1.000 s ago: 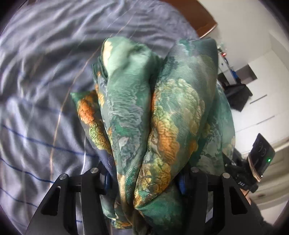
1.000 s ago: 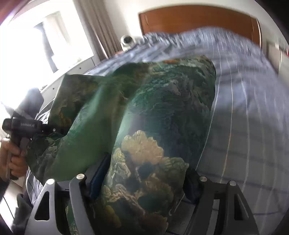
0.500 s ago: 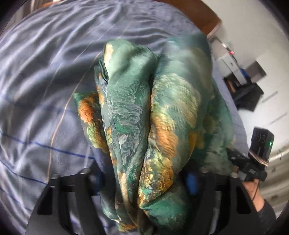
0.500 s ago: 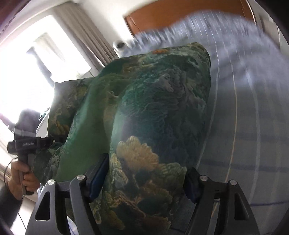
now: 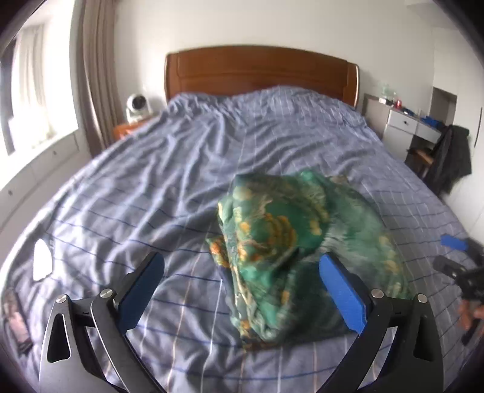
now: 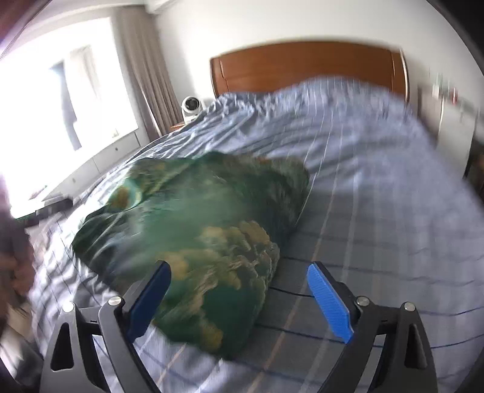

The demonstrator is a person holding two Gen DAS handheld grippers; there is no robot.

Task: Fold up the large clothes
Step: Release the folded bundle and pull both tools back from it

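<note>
Both claws (left, right) just spread apart, green floral garment bundled loose.

The green garment, a silky cloth printed with orange and gold blooms, lay in a loosely folded, puffy bundle on the bed. It sat near the foot edge and toward the bed's right side (its outline blurred), well apart from the headboard end.

Wooden headboard against white wall; bright curtained window beside bed.
</note>
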